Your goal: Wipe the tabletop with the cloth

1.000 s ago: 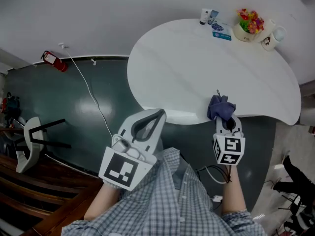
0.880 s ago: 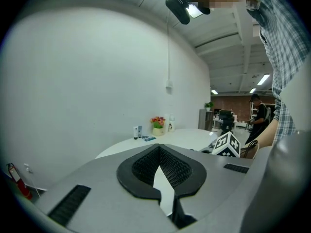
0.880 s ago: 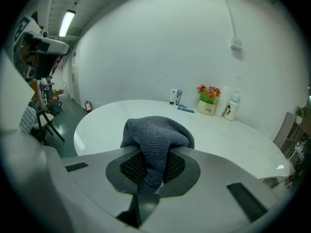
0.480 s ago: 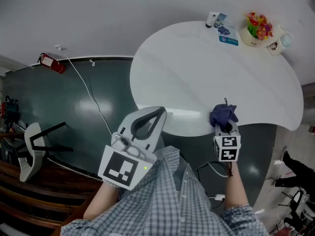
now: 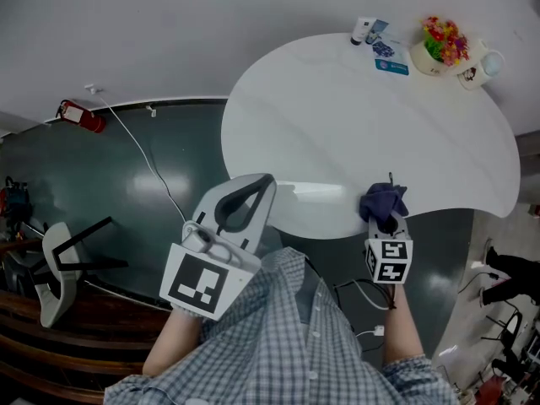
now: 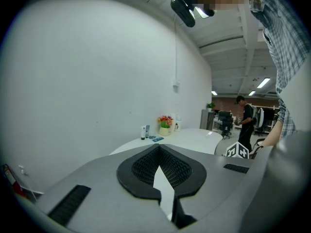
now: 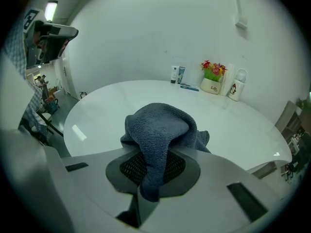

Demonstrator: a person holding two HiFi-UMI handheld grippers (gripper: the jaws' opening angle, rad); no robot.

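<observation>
A dark blue cloth (image 5: pixel 382 200) hangs bunched over the near edge of the white tabletop (image 5: pixel 337 116). My right gripper (image 5: pixel 388 220) is shut on it. In the right gripper view the cloth (image 7: pixel 163 127) drapes over the jaws and hides the tips of the right gripper (image 7: pixel 156 152); the tabletop (image 7: pixel 141 98) spreads out beyond. My left gripper (image 5: pixel 245 202) is held off the table's near left edge, above the dark floor, shut and holding nothing. In the left gripper view, the tips of my left gripper (image 6: pixel 159 147) meet, and the table lies ahead.
At the table's far edge stand a flower pot (image 5: pixel 439 44), a white mug (image 5: pixel 477 69), two small tubes (image 5: pixel 366 30) and a blue card (image 5: pixel 391 65). A red fire extinguisher (image 5: pixel 80 116), a white cable and a chair (image 5: pixel 59 264) are on the floor at left. A person (image 6: pixel 245 118) stands far off.
My right gripper and the cloth stay at the table's near edge, shifted only slightly. My left gripper has drifted a little to the left.
</observation>
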